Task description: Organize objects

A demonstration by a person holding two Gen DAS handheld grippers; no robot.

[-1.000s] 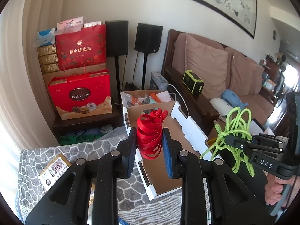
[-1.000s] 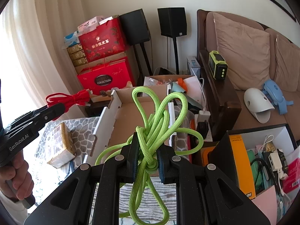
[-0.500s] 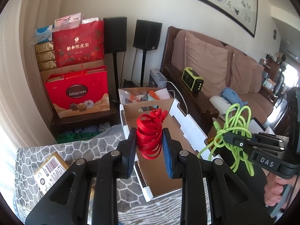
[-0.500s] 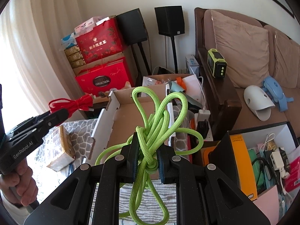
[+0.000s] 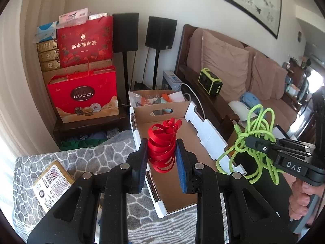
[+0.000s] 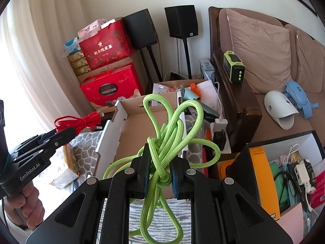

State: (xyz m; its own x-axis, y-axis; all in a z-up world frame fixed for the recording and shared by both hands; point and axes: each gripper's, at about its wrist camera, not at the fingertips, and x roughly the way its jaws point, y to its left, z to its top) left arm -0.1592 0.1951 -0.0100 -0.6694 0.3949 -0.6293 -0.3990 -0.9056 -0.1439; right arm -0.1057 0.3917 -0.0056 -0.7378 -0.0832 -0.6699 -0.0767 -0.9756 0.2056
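My left gripper (image 5: 161, 158): matte black speckled body, 2 blue-padded fingers (image 5: 181, 162), round silver screws, "GenRobot.AI" in white on its side, my right gripper (image 6: 158, 172): same black build, "DAS" side label, grey handle.

My left gripper (image 5: 161, 154) is clamped on a coiled red cable (image 5: 161, 149), the coil standing upright between the blue pads (image 5: 181, 163). Just beyond and below it lies an open cardboard box (image 5: 172, 174), its brown floor bare, resting on a grey patterned cloth (image 5: 87, 158). Off to the right, my right gripper (image 5: 248, 141) pinches a bundle of green cord (image 5: 255, 140), loops hanging below it. To the lower left sits a small labelled carton (image 5: 51, 185).
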